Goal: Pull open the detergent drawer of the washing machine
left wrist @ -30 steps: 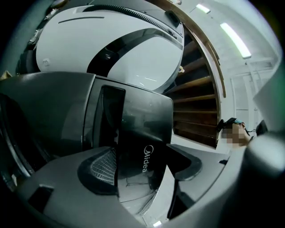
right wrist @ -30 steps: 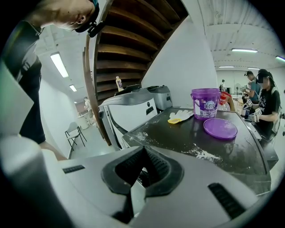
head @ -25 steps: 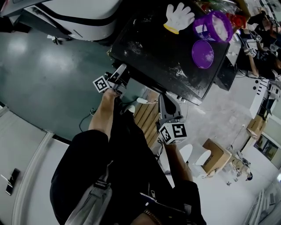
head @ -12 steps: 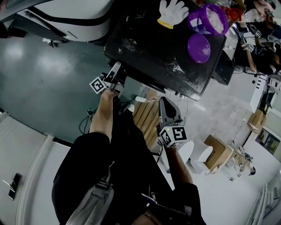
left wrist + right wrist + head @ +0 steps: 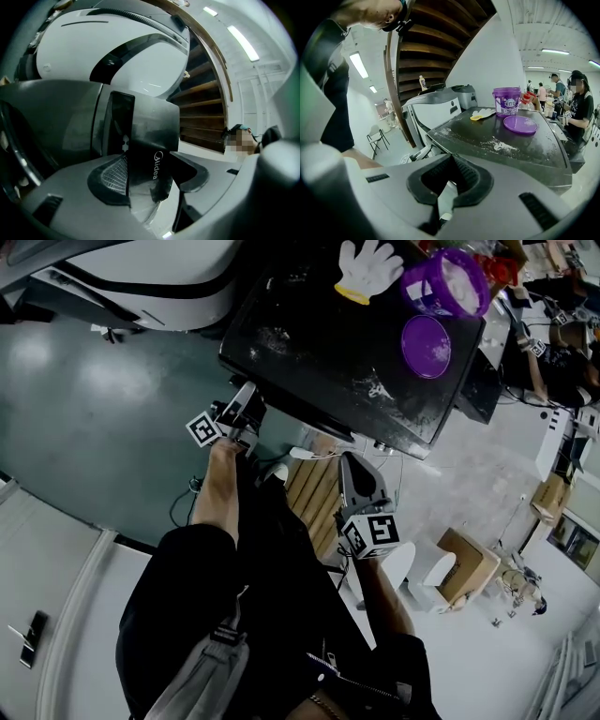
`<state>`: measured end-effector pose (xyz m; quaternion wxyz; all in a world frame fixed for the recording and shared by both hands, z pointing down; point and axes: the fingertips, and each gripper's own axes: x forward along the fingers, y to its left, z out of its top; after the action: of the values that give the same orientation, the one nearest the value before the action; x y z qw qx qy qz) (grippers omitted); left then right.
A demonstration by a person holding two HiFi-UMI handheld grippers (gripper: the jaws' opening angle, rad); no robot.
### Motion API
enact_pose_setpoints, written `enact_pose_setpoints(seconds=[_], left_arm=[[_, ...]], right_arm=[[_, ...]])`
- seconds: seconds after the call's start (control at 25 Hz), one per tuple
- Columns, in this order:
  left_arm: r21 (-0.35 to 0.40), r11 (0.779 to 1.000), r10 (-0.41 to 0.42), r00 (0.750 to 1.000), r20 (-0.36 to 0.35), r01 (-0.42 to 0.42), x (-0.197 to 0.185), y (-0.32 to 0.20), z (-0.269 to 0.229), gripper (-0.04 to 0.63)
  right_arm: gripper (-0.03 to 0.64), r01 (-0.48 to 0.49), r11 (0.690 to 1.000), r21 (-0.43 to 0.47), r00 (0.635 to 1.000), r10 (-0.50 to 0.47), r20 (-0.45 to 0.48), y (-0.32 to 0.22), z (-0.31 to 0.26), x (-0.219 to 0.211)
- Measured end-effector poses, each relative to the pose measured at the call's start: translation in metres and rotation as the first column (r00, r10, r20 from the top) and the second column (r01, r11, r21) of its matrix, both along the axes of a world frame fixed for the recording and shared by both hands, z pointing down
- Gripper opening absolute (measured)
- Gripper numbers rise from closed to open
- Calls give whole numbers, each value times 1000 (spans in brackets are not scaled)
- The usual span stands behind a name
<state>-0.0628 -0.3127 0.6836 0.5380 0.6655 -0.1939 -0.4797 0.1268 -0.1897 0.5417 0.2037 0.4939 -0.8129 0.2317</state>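
Note:
The washing machine (image 5: 347, 343) has a dark top with white powder smears. My left gripper (image 5: 246, 407) is at its front upper corner. In the left gripper view, the dark detergent drawer front (image 5: 150, 131), printed "Midea", stands between my left gripper's (image 5: 157, 164) jaws. These jaws are closing; the left pad lies beside the panel and a thin dark gap shows on the right. My right gripper (image 5: 354, 465) hovers below the machine's front edge, away from the drawer. In its own view my right gripper (image 5: 451, 161) is shut on nothing and faces the machine top (image 5: 497, 136).
On the machine top are a purple bucket (image 5: 455, 287), its purple lid (image 5: 427, 345) and a white glove (image 5: 370, 270). A white appliance (image 5: 159, 277) stands to the left. Wooden slats (image 5: 314, 493) and a cardboard box (image 5: 459, 568) lie below. People stand at the far right (image 5: 581, 108).
The left gripper keeps its place at the machine's front corner. The right gripper has shifted only slightly. The head view has drifted a little.

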Motion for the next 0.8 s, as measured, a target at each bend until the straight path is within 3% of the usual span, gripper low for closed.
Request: enact_pose_setpoints(seconds=[0.04,0.16,0.56,0.8], left_arm=[[12,1000,4,1000,5,-4,-4,10,0,260],[30,1000,-6,999,34,5,-11,20,-2,272],[8,998,54,997,52,-54,-7,22,-1,278],[6,999,36,998,44,-36,-11,31,-2,278]], right_arm=[[5,-6,1000,-4,1000,6,1,0,1,2],[6,-1,1000,-12,1000,1,7,-6,7,7],[6,29,1000,-1,999,-29,30,-1,5,-5],[6,42,999,-5,999,-42,30,9,7,-6]])
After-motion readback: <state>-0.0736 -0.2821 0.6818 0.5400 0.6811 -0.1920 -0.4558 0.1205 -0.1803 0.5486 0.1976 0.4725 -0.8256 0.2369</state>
